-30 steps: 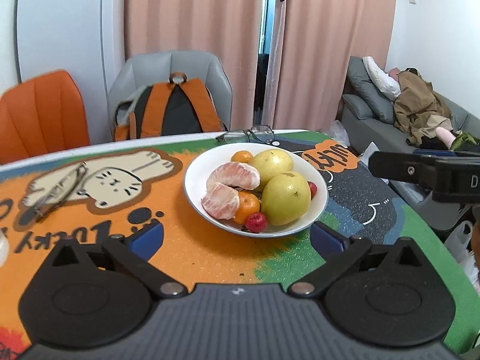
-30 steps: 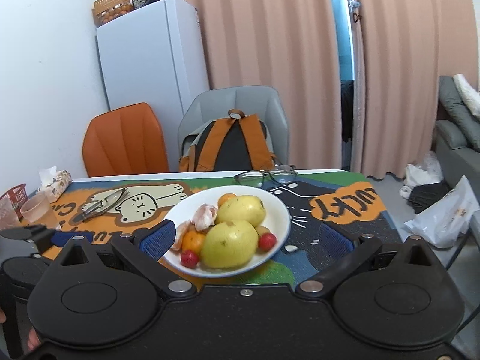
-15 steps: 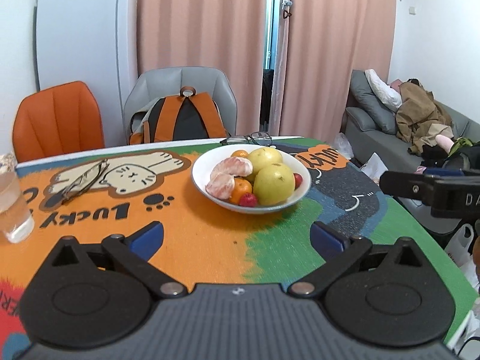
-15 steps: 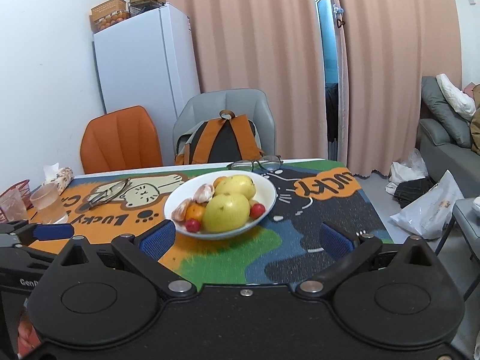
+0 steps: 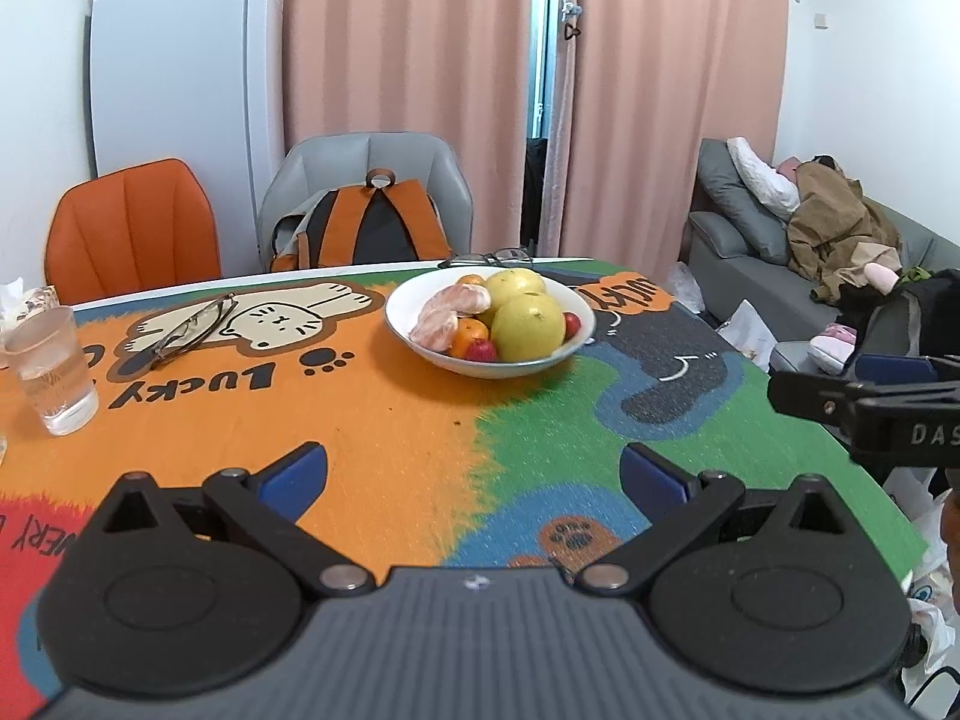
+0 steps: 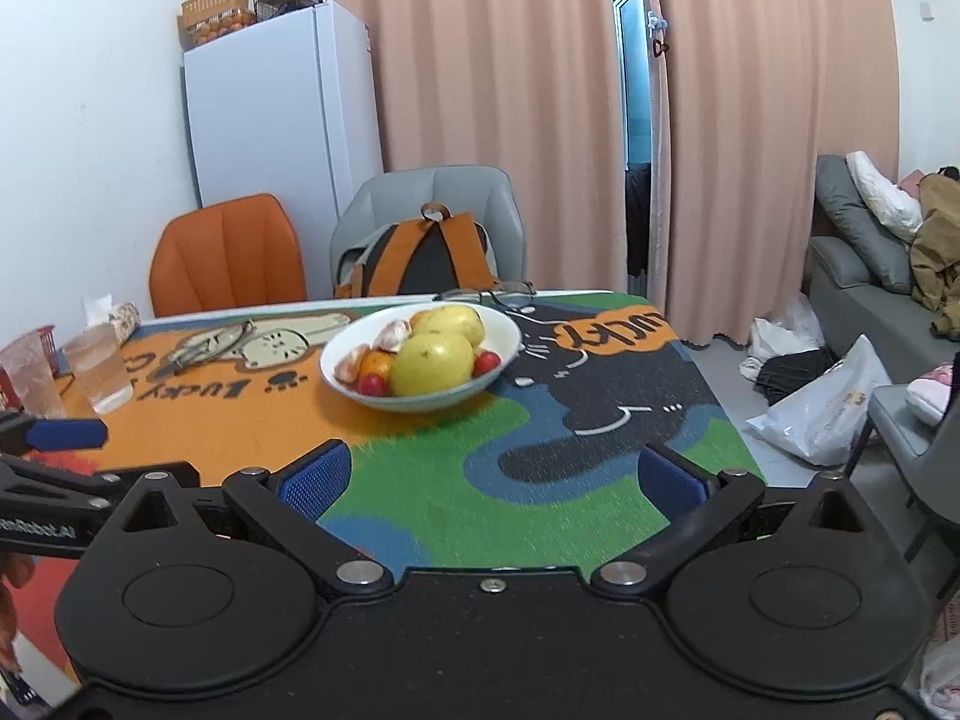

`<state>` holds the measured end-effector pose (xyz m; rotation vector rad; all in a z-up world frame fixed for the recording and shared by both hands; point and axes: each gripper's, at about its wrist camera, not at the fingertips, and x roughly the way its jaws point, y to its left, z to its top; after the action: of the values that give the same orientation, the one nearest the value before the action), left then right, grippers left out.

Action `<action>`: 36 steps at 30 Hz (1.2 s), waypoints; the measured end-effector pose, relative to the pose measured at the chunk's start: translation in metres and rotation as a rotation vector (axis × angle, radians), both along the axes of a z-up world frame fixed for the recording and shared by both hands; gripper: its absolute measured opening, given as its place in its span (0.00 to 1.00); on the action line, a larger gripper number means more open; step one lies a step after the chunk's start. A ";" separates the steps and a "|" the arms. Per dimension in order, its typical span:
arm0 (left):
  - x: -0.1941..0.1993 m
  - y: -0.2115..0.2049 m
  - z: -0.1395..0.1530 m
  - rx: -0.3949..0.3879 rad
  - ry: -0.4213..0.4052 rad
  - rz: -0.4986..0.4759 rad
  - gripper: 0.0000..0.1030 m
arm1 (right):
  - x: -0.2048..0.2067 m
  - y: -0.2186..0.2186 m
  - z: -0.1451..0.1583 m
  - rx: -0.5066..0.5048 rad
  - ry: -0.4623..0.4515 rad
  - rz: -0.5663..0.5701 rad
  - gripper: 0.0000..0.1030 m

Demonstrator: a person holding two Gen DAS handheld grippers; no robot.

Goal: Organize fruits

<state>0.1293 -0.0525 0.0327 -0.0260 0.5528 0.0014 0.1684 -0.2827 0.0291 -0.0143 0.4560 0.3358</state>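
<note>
A white bowl (image 5: 569, 299) (image 6: 507, 329) sits near the table's far side on the colourful cat-print mat. It holds two big yellow fruits (image 5: 528, 327) (image 6: 432, 363), peeled citrus pieces (image 5: 457, 305) (image 6: 393, 335), small oranges (image 5: 468, 337) and small red fruits (image 5: 482, 351) (image 6: 487, 362). My left gripper (image 5: 474, 474) hangs open over the near part of the mat, well short of the bowl, with nothing between its fingers. My right gripper (image 6: 491, 475) is open too, empty, over the near green patch. Each gripper shows at the edge of the other's view.
A glass of water (image 5: 53, 369) (image 6: 99, 369) stands at the left, a second cup (image 6: 27, 375) beside it. Glasses (image 5: 192, 324) lie on the mat; another pair (image 5: 486, 258) lies behind the bowl. Beyond are an orange chair (image 5: 135, 228), a grey chair with a backpack (image 5: 366, 228), and a sofa (image 5: 780, 252).
Both grippers have drawn back from the bowl toward the table's near edge, so the bowl looks smaller and farther. Both stay open and empty. The fruits have not moved.
</note>
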 end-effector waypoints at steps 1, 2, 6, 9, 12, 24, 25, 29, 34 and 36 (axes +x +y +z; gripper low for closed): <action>-0.004 -0.002 0.000 0.004 -0.004 -0.004 1.00 | -0.003 -0.001 -0.001 -0.005 -0.001 -0.003 1.00; -0.007 -0.003 0.001 0.010 -0.007 -0.004 1.00 | -0.005 -0.002 -0.002 -0.007 -0.003 -0.004 1.00; -0.017 -0.004 0.003 -0.005 -0.019 -0.008 1.00 | -0.012 -0.007 -0.006 -0.018 0.011 -0.018 1.00; -0.023 -0.004 0.002 -0.008 -0.021 0.001 1.00 | -0.016 -0.011 -0.008 -0.008 0.010 -0.019 1.00; -0.026 -0.004 0.001 -0.013 -0.021 0.008 1.00 | -0.019 -0.011 -0.010 -0.026 0.000 -0.023 1.00; -0.039 0.005 -0.004 -0.024 -0.035 0.022 1.00 | -0.031 -0.004 -0.016 -0.072 -0.020 -0.001 1.00; -0.040 0.005 -0.004 -0.019 -0.038 0.027 1.00 | -0.031 -0.004 -0.016 -0.077 -0.023 -0.003 1.00; -0.041 0.005 -0.004 -0.015 -0.039 0.043 1.00 | -0.033 -0.004 -0.015 -0.084 -0.030 -0.006 1.00; -0.043 0.005 -0.003 -0.004 -0.045 0.046 1.00 | -0.034 -0.005 -0.014 -0.099 -0.045 -0.023 1.00; -0.045 0.005 -0.002 0.001 -0.052 0.044 1.00 | -0.034 -0.007 -0.014 -0.100 -0.045 -0.033 1.00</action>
<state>0.0844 -0.0471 0.0308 -0.0375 0.5003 0.0441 0.1345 -0.2898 0.0152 -0.1117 0.4276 0.2794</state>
